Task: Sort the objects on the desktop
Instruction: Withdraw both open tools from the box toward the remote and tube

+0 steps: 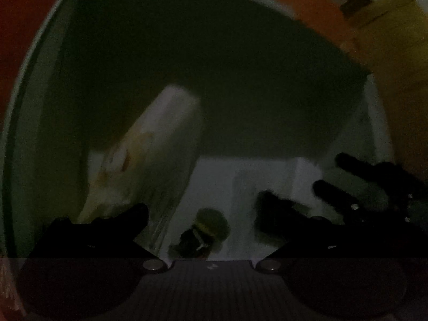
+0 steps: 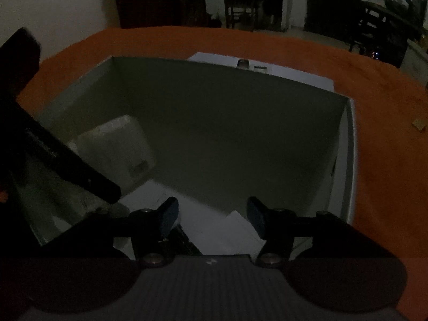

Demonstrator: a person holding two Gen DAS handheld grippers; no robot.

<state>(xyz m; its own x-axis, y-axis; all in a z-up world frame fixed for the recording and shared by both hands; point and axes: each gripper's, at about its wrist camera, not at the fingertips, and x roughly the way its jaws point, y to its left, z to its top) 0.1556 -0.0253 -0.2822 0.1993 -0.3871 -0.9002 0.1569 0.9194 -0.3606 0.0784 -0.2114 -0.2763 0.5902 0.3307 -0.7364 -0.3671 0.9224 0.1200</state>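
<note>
Both grippers reach into a deep white box [image 2: 350,144] on an orange tabletop. My left gripper [image 1: 203,214] is open low inside the box, with a small dark and yellow-green object [image 1: 206,235] lying on the box floor just below its fingers. A white carton [image 1: 149,144] leans against the left wall; it also shows in the right wrist view [image 2: 115,147]. My right gripper [image 2: 212,219] is open and empty above the box floor. The right gripper's black fingers [image 1: 347,192] show at the right of the left wrist view.
The orange tabletop [image 2: 388,160] surrounds the box. A white sheet [image 2: 294,72] with a small dark item [image 2: 243,63] lies behind the box. A small tan piece [image 2: 418,124] lies on the table at right. Dark chairs and furniture stand beyond.
</note>
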